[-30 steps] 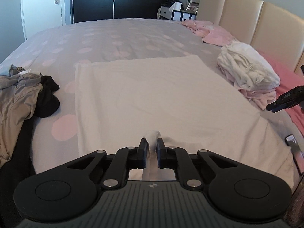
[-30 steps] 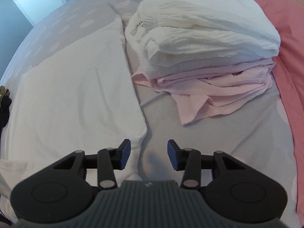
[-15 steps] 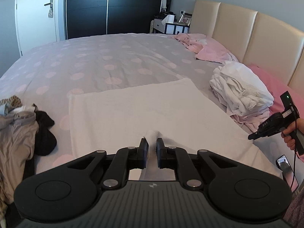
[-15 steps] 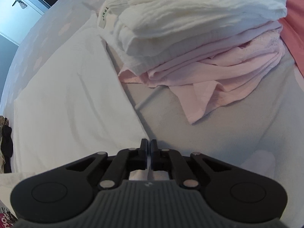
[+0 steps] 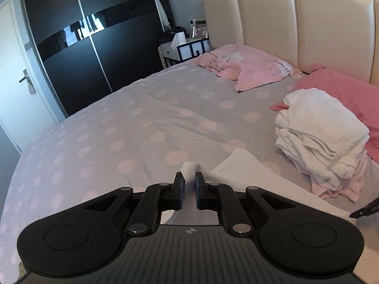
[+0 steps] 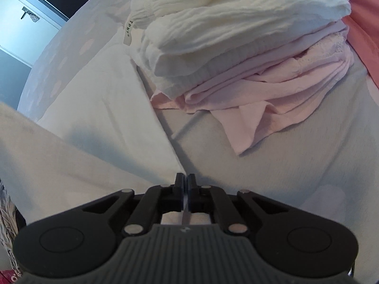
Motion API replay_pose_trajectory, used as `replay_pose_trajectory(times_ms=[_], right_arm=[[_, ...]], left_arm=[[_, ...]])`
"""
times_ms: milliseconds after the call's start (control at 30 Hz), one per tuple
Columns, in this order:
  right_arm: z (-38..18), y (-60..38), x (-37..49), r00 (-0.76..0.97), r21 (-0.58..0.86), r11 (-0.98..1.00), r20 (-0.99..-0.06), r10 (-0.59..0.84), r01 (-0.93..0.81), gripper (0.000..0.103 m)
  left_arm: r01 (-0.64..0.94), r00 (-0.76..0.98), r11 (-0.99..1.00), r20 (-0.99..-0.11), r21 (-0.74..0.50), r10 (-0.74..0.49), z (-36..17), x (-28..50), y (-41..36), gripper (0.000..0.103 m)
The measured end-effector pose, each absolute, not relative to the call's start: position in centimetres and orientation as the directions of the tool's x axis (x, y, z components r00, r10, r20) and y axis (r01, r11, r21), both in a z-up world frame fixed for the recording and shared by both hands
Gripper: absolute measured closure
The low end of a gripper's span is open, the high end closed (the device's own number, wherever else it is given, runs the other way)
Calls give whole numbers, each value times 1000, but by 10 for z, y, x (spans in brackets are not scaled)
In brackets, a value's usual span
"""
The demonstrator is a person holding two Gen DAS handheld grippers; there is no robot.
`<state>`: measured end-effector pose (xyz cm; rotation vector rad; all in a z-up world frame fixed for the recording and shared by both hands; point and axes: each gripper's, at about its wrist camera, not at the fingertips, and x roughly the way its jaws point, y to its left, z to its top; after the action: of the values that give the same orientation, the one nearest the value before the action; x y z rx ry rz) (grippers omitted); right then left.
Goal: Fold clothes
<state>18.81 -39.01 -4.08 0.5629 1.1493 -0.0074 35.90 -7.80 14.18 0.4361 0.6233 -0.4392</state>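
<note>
Both corners pinched, fold in the air: the risk is a slipped or skewed edge.

The left gripper has its jaws nearly shut on a tuft of the white garment, which pokes out between and just past the tips. The right gripper has its jaws closed on the garment's near right corner, with only a thin edge caught. That slim hold could pull free under tension, or the lifted layer could land crooked. The garment lies on the bed, just left of the folded stack.
</note>
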Motion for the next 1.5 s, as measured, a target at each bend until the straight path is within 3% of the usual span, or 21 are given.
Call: replay_pose_trajectory(times_ms=[433, 600, 767, 933, 1133, 1233, 1300, 1333, 1500], right_arm=[[-42, -403, 177, 474, 459, 818, -838, 269, 347, 100], [-48, -407, 180, 462, 461, 811, -844, 274, 360, 100], [-47, -418, 179, 470, 379, 843, -865, 176, 382, 103], [-51, -418, 183, 450, 422, 812, -864, 226, 403, 103], [-39, -410, 183, 475, 437, 815, -848, 234, 380, 97], [-36, -411, 182, 477, 441, 816, -846, 238, 374, 94], [-36, -408, 181, 473, 443, 815, -847, 243, 374, 73], [-36, -407, 180, 473, 444, 815, -846, 245, 373, 68], [-38, -402, 177, 458, 456, 804, -849, 264, 382, 68]], left_arm=[[666, 629, 663, -735, 341, -253, 24, 496, -223, 96], [700, 584, 631, -777, 335, -236, -29, 522, -246, 96], [736, 545, 606, -795, 302, -265, -67, 532, -258, 95], [722, 543, 632, -797, 281, -266, -86, 537, -264, 88], [666, 572, 711, -767, 226, -292, -62, 539, -241, 57], [638, 576, 749, -756, 179, -310, -45, 538, -216, 52], [600, 578, 786, -759, 146, -300, -39, 540, -196, 52], [580, 575, 805, -763, 125, -295, -39, 541, -185, 52], [471, 517, 882, -800, -31, -304, -59, 542, -134, 55]])
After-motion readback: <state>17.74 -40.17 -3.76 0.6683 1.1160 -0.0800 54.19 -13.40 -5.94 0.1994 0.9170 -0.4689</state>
